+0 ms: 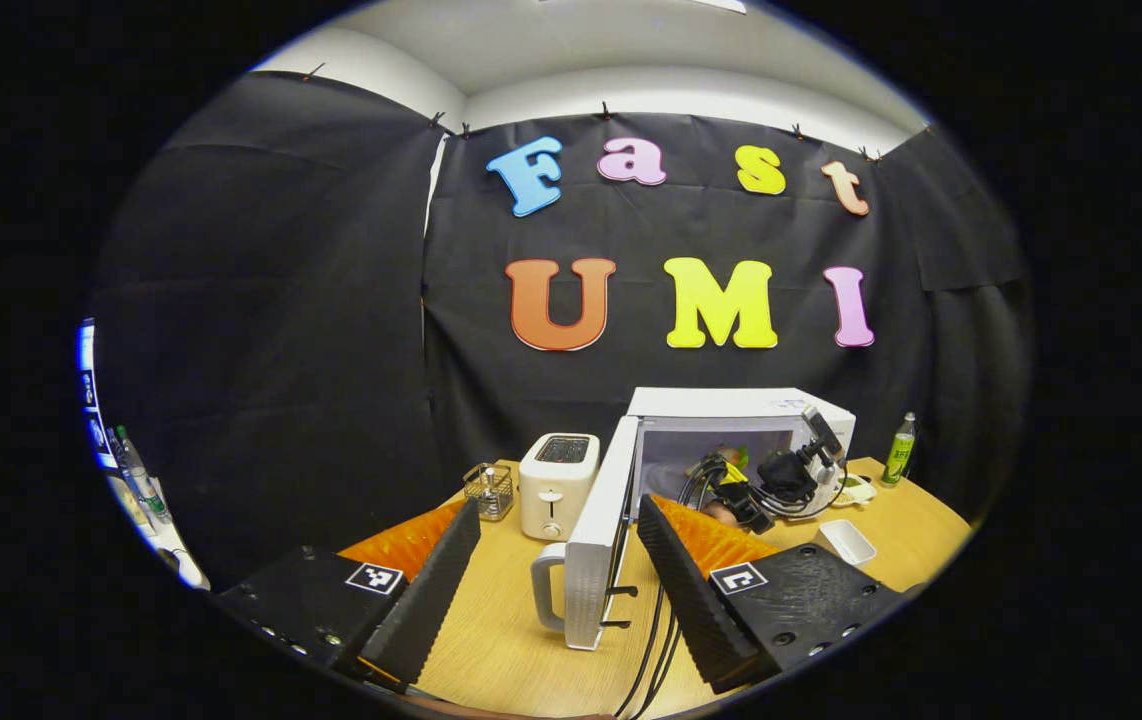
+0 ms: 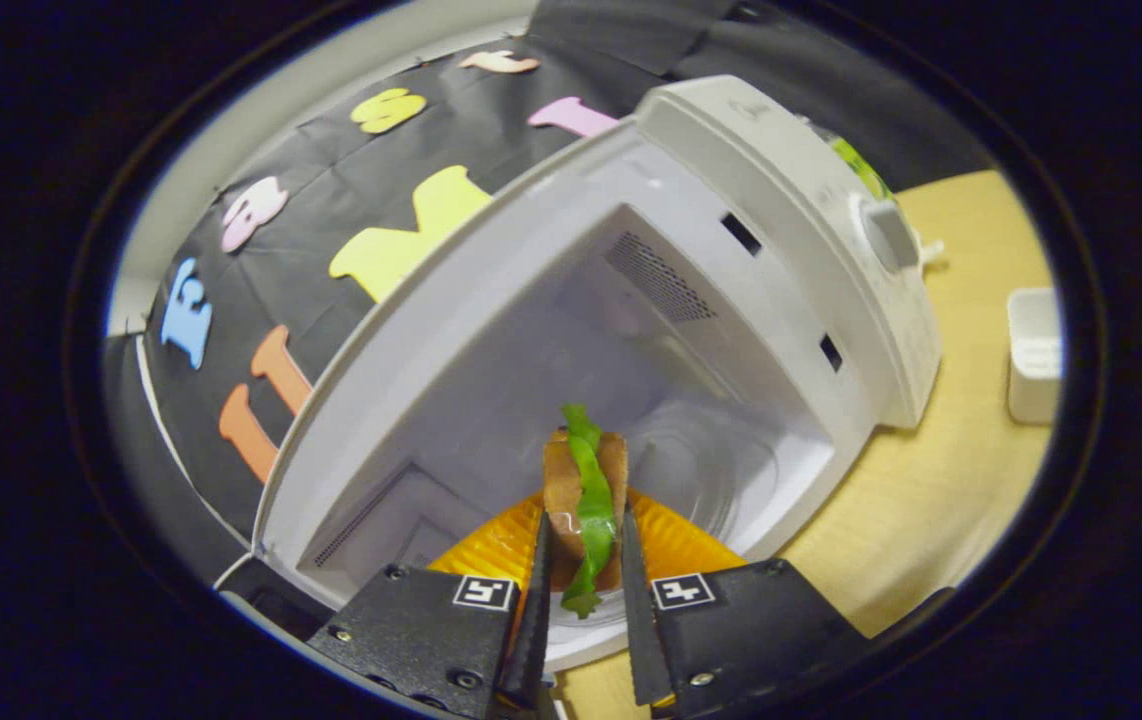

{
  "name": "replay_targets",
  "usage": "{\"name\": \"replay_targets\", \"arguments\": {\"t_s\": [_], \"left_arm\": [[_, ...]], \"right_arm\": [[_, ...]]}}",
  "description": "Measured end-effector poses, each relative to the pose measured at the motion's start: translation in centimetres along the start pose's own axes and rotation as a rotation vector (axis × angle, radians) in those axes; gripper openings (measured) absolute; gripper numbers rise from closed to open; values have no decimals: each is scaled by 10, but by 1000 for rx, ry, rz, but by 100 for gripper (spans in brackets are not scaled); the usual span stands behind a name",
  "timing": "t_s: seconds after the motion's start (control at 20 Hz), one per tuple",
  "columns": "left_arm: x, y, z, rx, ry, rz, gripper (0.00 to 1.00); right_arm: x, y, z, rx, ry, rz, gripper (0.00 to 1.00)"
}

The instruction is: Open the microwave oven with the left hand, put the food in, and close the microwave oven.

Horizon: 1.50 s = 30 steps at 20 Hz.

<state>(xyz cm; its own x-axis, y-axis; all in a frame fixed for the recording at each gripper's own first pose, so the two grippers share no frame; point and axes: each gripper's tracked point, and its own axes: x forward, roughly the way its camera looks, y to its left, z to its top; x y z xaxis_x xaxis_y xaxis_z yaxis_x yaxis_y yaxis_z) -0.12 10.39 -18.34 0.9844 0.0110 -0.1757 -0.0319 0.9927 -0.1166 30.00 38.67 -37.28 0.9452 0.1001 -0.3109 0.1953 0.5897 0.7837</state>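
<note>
- Clamped between the fingers of the right gripper (image 2: 581,590), nearest the lens in the right gripper view, a sandwich (image 2: 583,495) with a green lettuce strip stands on edge; both fingers press its brown sides.
- That sandwich sits at the mouth of the microwave oven (image 2: 731,250), just above the front lip of the white cavity, with the glass turntable (image 2: 721,470) beyond it.
- Left gripper (image 1: 556,560) fingers stand wide apart in the left gripper view, holding nothing, above the near edge of the wooden table (image 1: 491,640).
- Between those fingers the microwave door (image 1: 596,540) hangs swung open, edge-on, its handle (image 1: 546,590) toward the lens.
- Farther off, the right gripper (image 1: 746,495) with its cables reaches into the open oven (image 1: 741,420).
- White toaster (image 1: 557,483) stands just left of the door, with a small wire basket (image 1: 490,490) at its left.
- Toward the table's right side lie a small white dish (image 1: 846,541) and, near the far right corner, a green bottle (image 1: 898,449).
</note>
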Motion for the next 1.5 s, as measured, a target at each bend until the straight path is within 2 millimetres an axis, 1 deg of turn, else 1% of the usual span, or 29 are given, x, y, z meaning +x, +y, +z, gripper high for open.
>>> {"name": "replay_targets", "arguments": {"t_s": [0.05,0.1,0.15,0.2,0.25,0.3,0.4,0.45,0.5,0.55,0.6,0.65,0.7,0.75,0.8,0.85,0.9,1.05,1.1,1.15,1.2,1.35,1.4,1.5], "left_arm": [[0,0,0,0,3,3,95],[2,1,0,1,2,6,95],[2,2,1,-1,3,9,95],[4,1,2,-5,2,7,95],[2,-1,2,-9,-1,3,95],[2,-2,4,-13,-4,-1,95],[1,-2,3,-9,0,0,95],[1,-1,2,-3,1,7,95],[1,2,1,1,10,22,95],[0,5,-1,8,21,37,95],[-1,5,-1,18,23,44,95],[-2,5,-1,30,23,50,95],[-3,8,-1,38,29,62,95],[-3,10,-1,42,32,70,95],[-4,12,-2,44,35,78,95],[-4,15,-4,42,46,89,95],[-5,21,-8,41,67,102,95],[-9,39,-10,30,90,147,94],[-11,44,-9,26,92,157,94],[-15,46,-7,25,87,162,94],[-18,49,-3,26,79,166,94],[-28,60,1,27,59,177,94],[-30,64,1,25,54,182,94],[-34,74,-1,19,41,194,94]], "right_arm": [[1,-4,-4,25,13,-7,39],[4,-8,-8,25,34,-15,32],[3,-9,-11,15,45,-18,41],[3,-8,-11,8,51,-15,35],[4,-7,-11,-1,51,-12,36],[4,-8,-11,-14,49,-11,43],[4,-12,-11,-33,38,-19,45],[5,-12,-10,-41,31,-27,40],[7,-14,-9,-66,22,-36,41],[7,-14,-9,-94,14,-37,45],[8,-14,-8,-123,8,-32,52],[6,-16,-7,-155,-3,-32,47],[7,-18,-5,-192,-21,-35,47],[8,-20,-3,-226,-37,-42,57],[8,-20,-1,-261,-50,-49,59],[7,-22,0,-295,-60,-54,51],[7,-24,1,-336,-69,-61,65],[2,-33,6,-448,-107,-96,75],[4,-37,8,-474,-108,-111,77],[3,-38,8,-493,-107,-108,68],[3,-36,10,-514,-115,-100,82],[-2,-36,14,-623,-135,-87,87],[-6,-35,14,-653,-138,-74,82],[-17,-29,20,-704,-162,-35,89]]}}
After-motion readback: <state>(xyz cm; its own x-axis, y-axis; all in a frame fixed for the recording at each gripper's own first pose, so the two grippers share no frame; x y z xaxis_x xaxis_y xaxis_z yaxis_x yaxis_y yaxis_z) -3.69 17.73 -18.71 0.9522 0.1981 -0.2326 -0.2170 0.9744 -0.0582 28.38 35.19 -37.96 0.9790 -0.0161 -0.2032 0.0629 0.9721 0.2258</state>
